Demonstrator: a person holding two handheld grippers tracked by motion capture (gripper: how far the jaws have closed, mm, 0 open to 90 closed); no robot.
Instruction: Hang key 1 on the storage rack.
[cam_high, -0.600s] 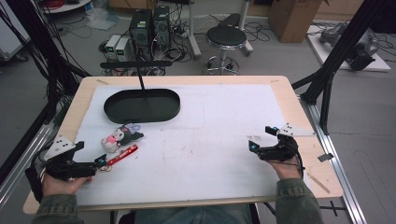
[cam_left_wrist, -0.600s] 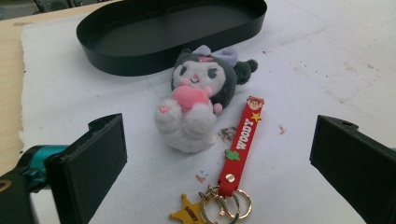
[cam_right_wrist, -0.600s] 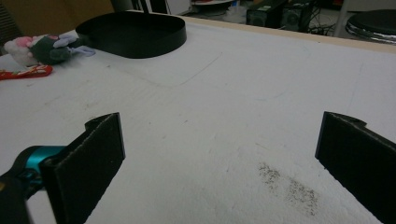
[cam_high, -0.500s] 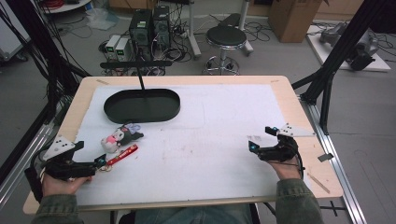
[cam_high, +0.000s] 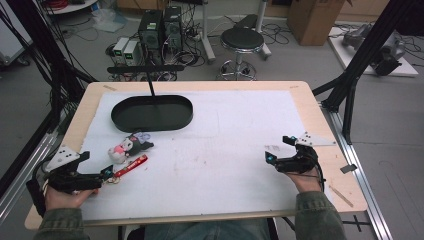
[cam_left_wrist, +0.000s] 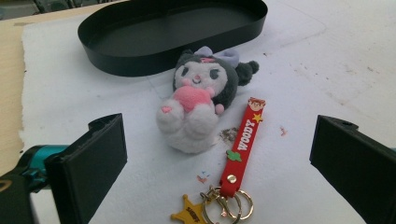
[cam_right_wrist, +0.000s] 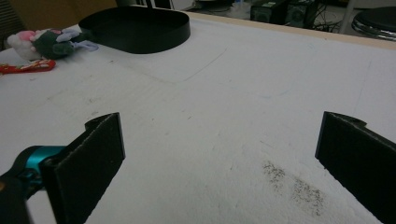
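Observation:
A small plush toy (cam_high: 129, 146), black and white with a pink belly, lies on the white mat in front of a black oval tray (cam_high: 150, 125). A red Woody keychain strap (cam_high: 131, 165) with a gold star and rings lies beside it. My left gripper (cam_high: 97, 164) is open at the front left. In the left gripper view the plush toy (cam_left_wrist: 198, 107) and strap (cam_left_wrist: 243, 142) lie just ahead of the left gripper (cam_left_wrist: 220, 140), apart from its jaws. My right gripper (cam_high: 279, 149) rests open at the front right, holding nothing, and the right gripper (cam_right_wrist: 222, 140) has bare mat ahead.
The tray (cam_left_wrist: 140, 63) is empty and stands at the back left of the mat (cam_high: 235, 135). A black post (cam_high: 150, 85) rises behind it. The wooden table edge (cam_high: 330, 145) runs just right of my right hand. The tray (cam_right_wrist: 159, 39) and plush toy (cam_right_wrist: 46, 42) show far left.

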